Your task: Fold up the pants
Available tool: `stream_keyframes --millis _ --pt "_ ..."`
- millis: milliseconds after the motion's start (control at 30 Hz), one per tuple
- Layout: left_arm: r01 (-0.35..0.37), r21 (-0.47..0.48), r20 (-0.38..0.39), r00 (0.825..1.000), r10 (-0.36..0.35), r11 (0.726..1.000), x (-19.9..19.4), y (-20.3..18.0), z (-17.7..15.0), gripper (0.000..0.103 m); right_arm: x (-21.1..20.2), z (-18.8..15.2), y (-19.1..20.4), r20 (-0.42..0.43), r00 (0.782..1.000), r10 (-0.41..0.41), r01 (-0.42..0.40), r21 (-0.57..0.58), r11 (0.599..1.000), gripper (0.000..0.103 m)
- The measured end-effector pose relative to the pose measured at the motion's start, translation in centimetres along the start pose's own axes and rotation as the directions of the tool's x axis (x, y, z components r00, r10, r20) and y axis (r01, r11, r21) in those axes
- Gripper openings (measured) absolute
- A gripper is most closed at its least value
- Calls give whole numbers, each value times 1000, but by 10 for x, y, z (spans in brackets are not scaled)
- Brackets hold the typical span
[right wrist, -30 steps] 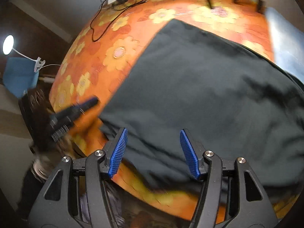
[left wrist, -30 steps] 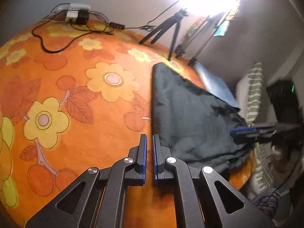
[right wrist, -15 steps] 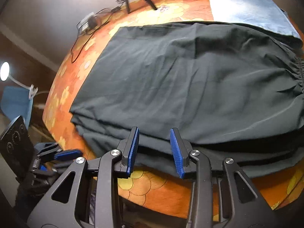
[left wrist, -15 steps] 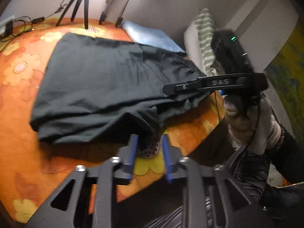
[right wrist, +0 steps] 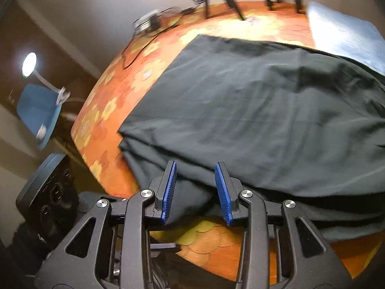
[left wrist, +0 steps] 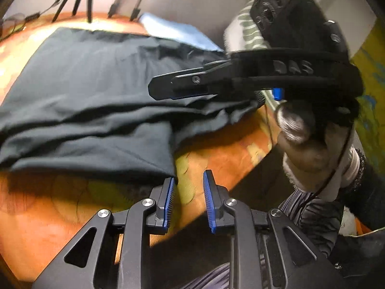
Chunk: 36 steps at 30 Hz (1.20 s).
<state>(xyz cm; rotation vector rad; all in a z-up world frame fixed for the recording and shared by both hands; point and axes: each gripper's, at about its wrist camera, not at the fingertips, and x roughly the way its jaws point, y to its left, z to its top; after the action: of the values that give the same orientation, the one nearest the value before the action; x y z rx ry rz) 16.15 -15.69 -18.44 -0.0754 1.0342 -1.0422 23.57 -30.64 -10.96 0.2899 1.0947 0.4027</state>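
Left wrist view: my left tongs stand part open and empty at the near edge of the bed, whose cover is orange with a flower print. The dark pants lie on it, already doubled into several layers, with one folded corner touching the inner face of the left pad. My right tongs reach in from the right, low over the cloth; from this side I cannot tell how their pads stand.

Right wrist view: the right tongs are held moderately wide, empty, with the near hem of the pants lying between and just under the pads. A pale blue cloth lies beyond.

Handling, as I judge it: the fabric looks thin, soft and limp, so it will sag and slide layer on layer. I would pinch all layers together at the near corners, one corner per hand.
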Motion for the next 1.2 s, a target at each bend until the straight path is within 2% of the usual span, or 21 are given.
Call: stream_keyframes --millis 133,267,333,400,433,500,600,700,733,833,1000,1067,1200 --pt "-29 -24 12 999 29 999 -21 7 -6 21 19 -11 11 -69 998 8 -11 -48 999 36" --pt "-106 -31 96 990 108 994 -65 19 -5 21 29 -18 11 -140 989 47 -51 -27 998 36" --pt "-174 -64 143 973 182 983 -86 35 -1 22 20 -13 11 -129 987 92 -94 -4 996 36" --pt "-211 -126 169 958 230 969 -97 55 5 25 4 -1 16 -75 990 116 -116 -3 993 36" --pt "-250 -140 172 947 272 958 -97 62 9 33 -2 8 20 -47 993 105 -106 -12 994 39" --pt "-292 -162 172 932 319 942 -96 74 14 34 -6 27 27 -14 996 89 -89 -11 996 44" --pt "-303 -189 162 929 334 934 -88 88 18 34 4 51 38 -14 998 67 -67 -8 998 45" --pt "-310 -203 161 925 344 929 -85 97 19 35 27 75 54 -63 997 54 -54 -4 999 49" --pt "-314 -209 164 923 350 926 -81 99 21 35 38 85 60 -80 996 36 -36 1 999 53" --pt "-312 -229 175 918 355 922 -79 106 22 35 60 102 69 -115 993 -17 16 -8 1000 55" --pt "-318 -226 188 913 361 921 -80 109 19 36 105 130 76 -195 976 -93 99 19 995 55" --pt "-325 -223 192 910 368 919 -82 108 17 39 119 136 83 -218 969 -119 125 12 992 55" --pt "-323 -229 200 908 369 919 -85 113 15 42 139 144 93 -244 944 -224 228 -12 974 55"
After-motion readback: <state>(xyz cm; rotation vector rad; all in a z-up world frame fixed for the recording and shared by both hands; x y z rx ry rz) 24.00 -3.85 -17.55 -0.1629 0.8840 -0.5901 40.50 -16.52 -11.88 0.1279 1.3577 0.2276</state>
